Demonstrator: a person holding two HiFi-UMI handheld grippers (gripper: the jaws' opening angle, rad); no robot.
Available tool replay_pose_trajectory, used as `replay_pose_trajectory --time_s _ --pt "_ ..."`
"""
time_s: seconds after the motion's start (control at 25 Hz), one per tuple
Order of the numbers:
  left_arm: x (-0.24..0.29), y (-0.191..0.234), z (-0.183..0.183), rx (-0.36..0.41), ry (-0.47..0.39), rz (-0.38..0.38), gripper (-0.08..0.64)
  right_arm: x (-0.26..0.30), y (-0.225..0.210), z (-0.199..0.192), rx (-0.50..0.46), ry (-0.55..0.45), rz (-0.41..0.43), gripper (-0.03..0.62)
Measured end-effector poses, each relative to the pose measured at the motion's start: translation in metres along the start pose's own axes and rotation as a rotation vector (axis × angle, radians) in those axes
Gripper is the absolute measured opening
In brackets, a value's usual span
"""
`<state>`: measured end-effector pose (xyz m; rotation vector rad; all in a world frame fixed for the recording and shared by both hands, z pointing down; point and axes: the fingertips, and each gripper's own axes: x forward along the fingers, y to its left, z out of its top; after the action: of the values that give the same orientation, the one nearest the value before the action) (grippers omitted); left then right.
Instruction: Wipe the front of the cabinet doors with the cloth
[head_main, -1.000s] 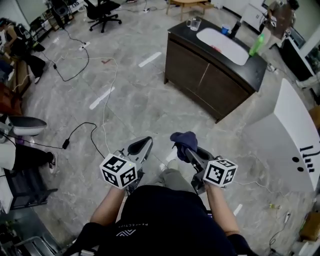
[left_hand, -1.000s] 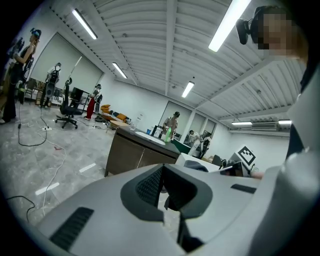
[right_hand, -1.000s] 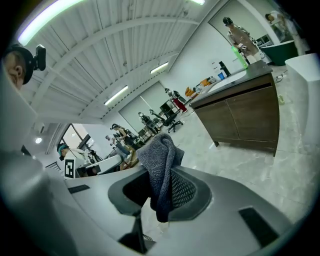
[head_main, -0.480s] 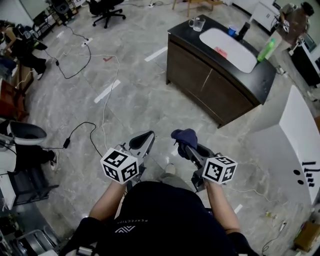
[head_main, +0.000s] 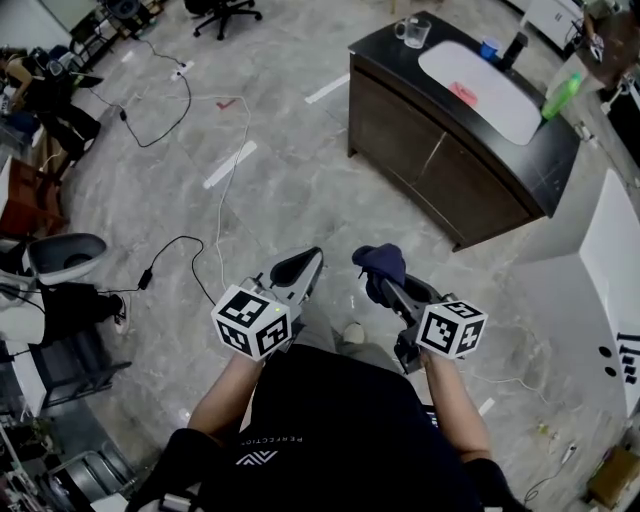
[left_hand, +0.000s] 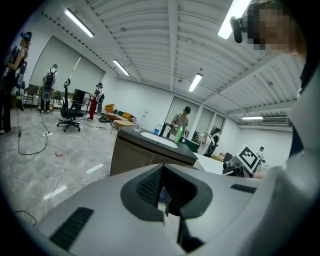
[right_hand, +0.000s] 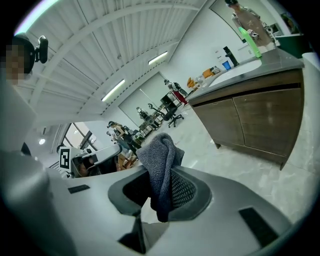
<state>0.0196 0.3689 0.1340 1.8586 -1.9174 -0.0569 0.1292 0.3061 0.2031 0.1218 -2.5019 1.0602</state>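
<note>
Here the left tool (head_main: 300, 268) is pinched closed on nothing. The right tool (head_main: 392, 290) clamps the cloth (head_main: 378, 262), a soft, light bunch flopping over its tips. Gripped mid-fold, it should hold through wiping. The doors (head_main: 440, 165) stand well ahead, across the floor (head_main: 290, 180).

Head view looks steeply down from above; both gripper views, held low, share the distant cabinet (head_main: 440, 170).
</note>
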Motion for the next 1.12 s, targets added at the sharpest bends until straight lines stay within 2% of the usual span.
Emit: replay_pose_trajectory --time_s 0.16,0.36,0.8,1.12 --pt "0.013 0.033 0.01 0.002 -0.006 -0.016 -0.002 0.028 0.002 0.013 -0.017 -0.002 0.006 0.086" --pt "0.034 0.077 0.04 0.013 0.003 -0.086 -0.002 0.071 -0.006 0.051 0.005 -0.046 -0.064 0.086" --pt "0.04 0.206 0.087 0.023 0.062 -0.168 -0.002 0.19 0.03 0.102 0.037 -0.092 -0.13 0.086" --pt "0.059 0.251 0.1 0.028 0.091 -0.209 -0.002 0.234 0.029 0.124 0.056 -0.104 -0.162 0.086"
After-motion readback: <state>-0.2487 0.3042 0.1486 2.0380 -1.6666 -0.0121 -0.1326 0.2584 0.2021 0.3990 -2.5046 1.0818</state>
